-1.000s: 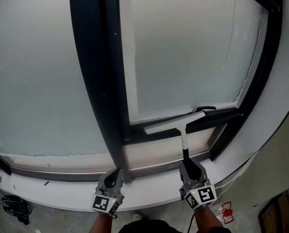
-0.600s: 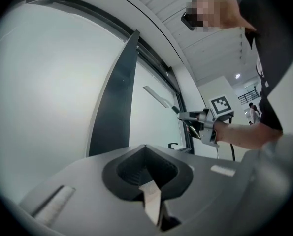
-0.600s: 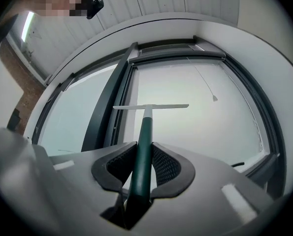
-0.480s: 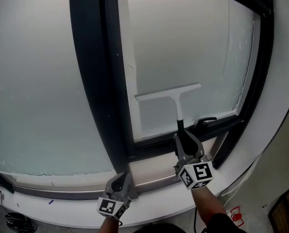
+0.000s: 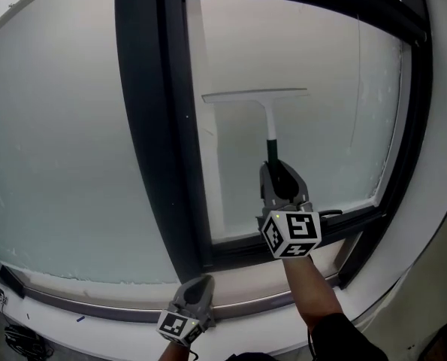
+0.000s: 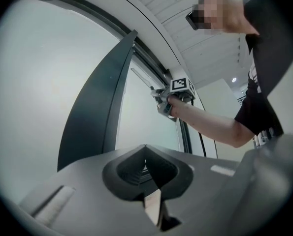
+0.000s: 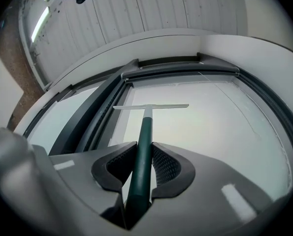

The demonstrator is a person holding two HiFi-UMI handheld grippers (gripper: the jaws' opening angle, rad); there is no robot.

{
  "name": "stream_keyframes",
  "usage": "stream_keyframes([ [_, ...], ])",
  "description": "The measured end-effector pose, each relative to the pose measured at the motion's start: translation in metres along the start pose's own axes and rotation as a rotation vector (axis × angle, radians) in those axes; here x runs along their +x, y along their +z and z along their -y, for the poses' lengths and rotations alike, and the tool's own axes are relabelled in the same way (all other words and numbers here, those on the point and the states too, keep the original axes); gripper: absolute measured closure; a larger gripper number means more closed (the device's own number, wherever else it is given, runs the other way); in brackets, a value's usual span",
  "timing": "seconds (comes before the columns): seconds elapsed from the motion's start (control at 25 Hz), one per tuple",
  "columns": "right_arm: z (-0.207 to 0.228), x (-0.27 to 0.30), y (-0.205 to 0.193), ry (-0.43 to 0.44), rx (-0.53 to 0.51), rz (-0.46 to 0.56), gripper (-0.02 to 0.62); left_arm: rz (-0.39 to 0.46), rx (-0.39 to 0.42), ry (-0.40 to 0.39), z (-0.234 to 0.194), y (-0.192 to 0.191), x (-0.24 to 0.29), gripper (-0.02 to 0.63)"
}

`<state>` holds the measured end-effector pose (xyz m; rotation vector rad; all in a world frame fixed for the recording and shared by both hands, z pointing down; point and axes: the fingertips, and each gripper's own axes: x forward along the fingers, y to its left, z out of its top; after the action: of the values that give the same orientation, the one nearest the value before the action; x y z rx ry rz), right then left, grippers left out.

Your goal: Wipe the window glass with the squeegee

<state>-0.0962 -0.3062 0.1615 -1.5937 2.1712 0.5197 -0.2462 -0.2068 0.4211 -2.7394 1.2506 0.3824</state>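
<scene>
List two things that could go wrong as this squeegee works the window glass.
1. The right claw pinches only the lower end of the squeegee's slim green handle. Pressure could twist it, so the blade lifts off the glass and leaves streaks.
2. The blade's left end lies close to the dark window frame and may catch on it.

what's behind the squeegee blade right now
Frosted window glass, with the squeegee blade laid across it and its green handle clamped in the right gripper. The strip of glass under the blade is covered, and nothing shows through the frosting.
</scene>
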Motion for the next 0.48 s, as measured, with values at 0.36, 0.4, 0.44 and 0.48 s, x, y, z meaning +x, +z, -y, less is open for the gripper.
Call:
stream_keyframes([
  [0.36, 0.007, 0.054, 0.025, -0.020, -0.015, 0.061, 0.500, -0.043, 0.059, 0.035, -0.002, -0.008, 0.005, 0.606],
  [0.4, 0.006, 0.057, 0.024, -0.019, -0.026, 0.062, 0.500, -0.033, 0.051, 0.048, -0.005, -0.006, 0.006, 0.606],
  [0.44, 0.005, 0.060, 0.023, -0.018, -0.035, 0.063, 0.500, -0.022, 0.045, 0.060, -0.007, -0.003, 0.006, 0.606],
  [0.48, 0.004, 0.063, 0.021, -0.017, -0.039, 0.062, 0.500, -0.013, 0.044, 0.071, -0.009, -0.002, 0.007, 0.606],
])
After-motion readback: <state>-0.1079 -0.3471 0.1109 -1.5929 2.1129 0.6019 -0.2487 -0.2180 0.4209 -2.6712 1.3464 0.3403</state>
